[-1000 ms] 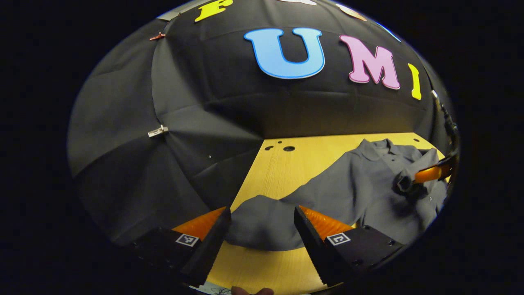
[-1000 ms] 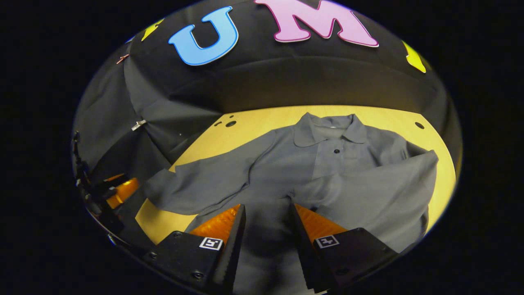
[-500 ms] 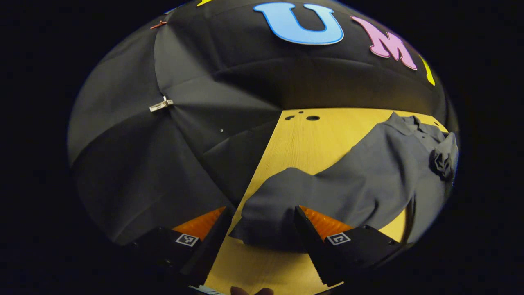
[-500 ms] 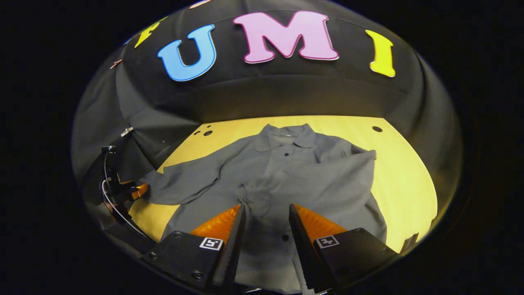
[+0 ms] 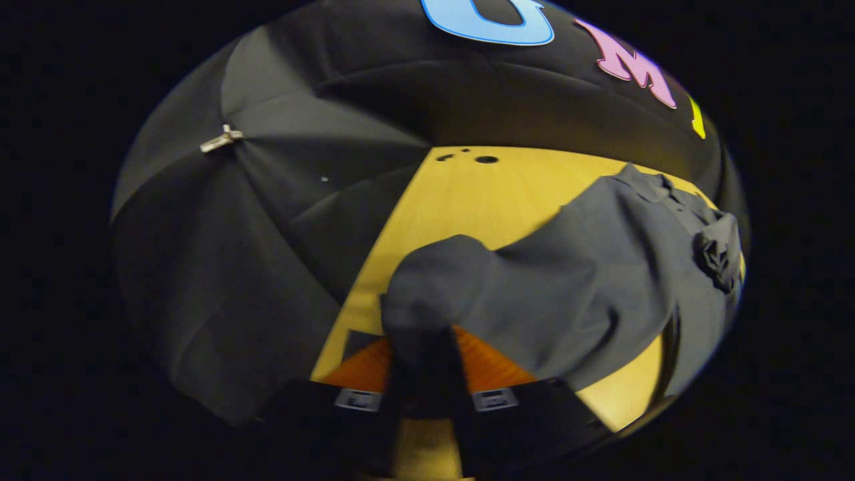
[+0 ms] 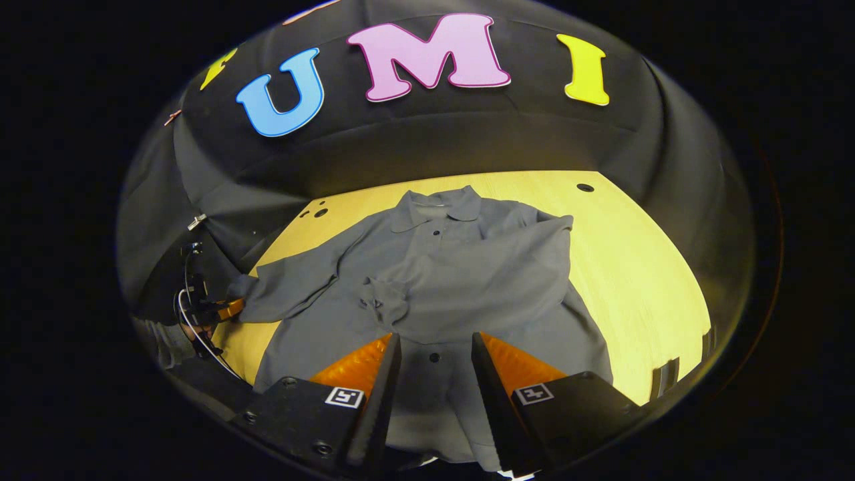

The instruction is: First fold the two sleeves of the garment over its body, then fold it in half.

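Left gripper [image 5: 422, 364] clamps the grey garment's [image 6: 461, 280] sleeve [image 5: 434, 294]; right gripper [image 6: 431, 374] gapes.

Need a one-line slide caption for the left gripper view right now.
Left gripper shut on the grey shirt's unfolded sleeve cuff above the wooden table.
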Demonstrator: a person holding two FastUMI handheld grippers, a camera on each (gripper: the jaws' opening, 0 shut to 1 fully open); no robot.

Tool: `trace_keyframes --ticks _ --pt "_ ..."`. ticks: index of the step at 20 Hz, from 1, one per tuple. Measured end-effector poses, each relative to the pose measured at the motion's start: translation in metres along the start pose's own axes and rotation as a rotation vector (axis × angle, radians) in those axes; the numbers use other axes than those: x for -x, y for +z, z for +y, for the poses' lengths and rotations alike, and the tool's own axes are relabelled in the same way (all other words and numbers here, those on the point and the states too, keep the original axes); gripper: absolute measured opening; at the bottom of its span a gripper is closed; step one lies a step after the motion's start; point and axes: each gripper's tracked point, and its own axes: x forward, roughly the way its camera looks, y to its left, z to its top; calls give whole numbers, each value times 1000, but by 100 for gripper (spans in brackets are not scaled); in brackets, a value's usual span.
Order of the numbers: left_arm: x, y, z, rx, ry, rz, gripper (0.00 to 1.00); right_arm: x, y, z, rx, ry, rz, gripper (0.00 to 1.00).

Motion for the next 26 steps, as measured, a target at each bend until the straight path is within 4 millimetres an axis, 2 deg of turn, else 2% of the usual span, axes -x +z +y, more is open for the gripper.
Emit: trace_keyframes --ticks 1,3,7,8,10,14,17,20,24,26 --pt "-3 3 -2 -13 13 8 16 1 3 -3 2 -1 -5 67" --pt "0 4 1 -21 56 27 6 4 7 -11 8 -5 -15 67" --pt "24 16 -1 4 99 -16 6 11 16 -36 0 -33 -36 67" --pt "33 22 -3 6 99 -40 2 12 19 -45 1 -48 -47 67" --pt "55 39 -10 6 101 -89 6 14 21 -58 -17 -60 -56 67" --pt "102 72 -31 14 104 -177 5 15 25 -84 -53 -85 -72 66" --pt "132 97 -62 -13 73 -228 5 15 24 -101 -65 -88 -78 67" --pt "154 117 -106 -38 6 -270 5 15 24 -113 -77 -90 -80 67" --pt "172 130 -165 -21 -92 -286 5 17 25 -128 -96 -97 -90 67" --pt "174 133 -193 -27 -130 -286 5 18 25 -135 -108 -101 -96 67"
